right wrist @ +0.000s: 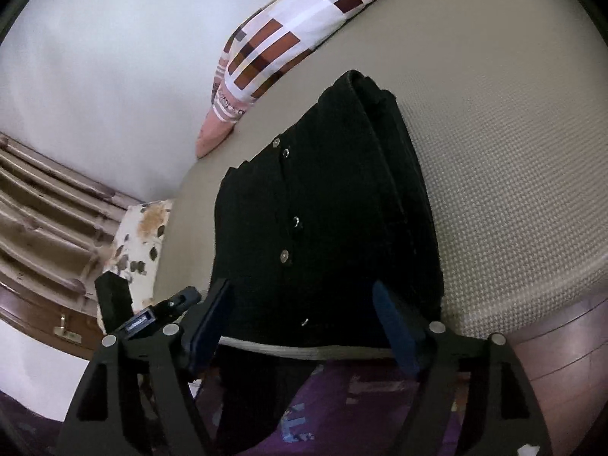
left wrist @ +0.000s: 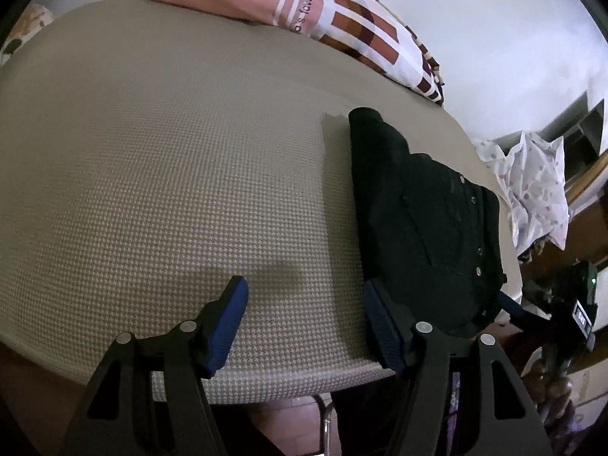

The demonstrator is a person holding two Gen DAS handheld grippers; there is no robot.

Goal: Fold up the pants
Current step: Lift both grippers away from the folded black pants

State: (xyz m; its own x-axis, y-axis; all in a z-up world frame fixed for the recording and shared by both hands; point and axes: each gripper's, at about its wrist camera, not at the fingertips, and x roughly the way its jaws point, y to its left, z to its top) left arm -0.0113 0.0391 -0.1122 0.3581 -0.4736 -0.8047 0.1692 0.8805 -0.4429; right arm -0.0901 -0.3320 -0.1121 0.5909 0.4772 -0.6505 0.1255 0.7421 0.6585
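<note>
Black pants (left wrist: 425, 212) with metal snaps lie folded in a compact stack on the beige woven mattress (left wrist: 171, 174), near its front edge. In the right wrist view the pants (right wrist: 326, 212) fill the middle. My left gripper (left wrist: 307, 323) is open and empty, hovering over bare mattress just left of the pants; its right finger is at the pants' near corner. My right gripper (right wrist: 304, 326) is open and empty, its fingers spread either side of the pants' near edge at the mattress edge.
A folded checked blanket (left wrist: 334, 19) lies at the mattress's far side by the white wall; it also shows in the right wrist view (right wrist: 281, 34). A flowered pillow (right wrist: 140, 243) and wooden headboard (right wrist: 45, 205) are at the left. A spotted cloth (left wrist: 532, 186) hangs right.
</note>
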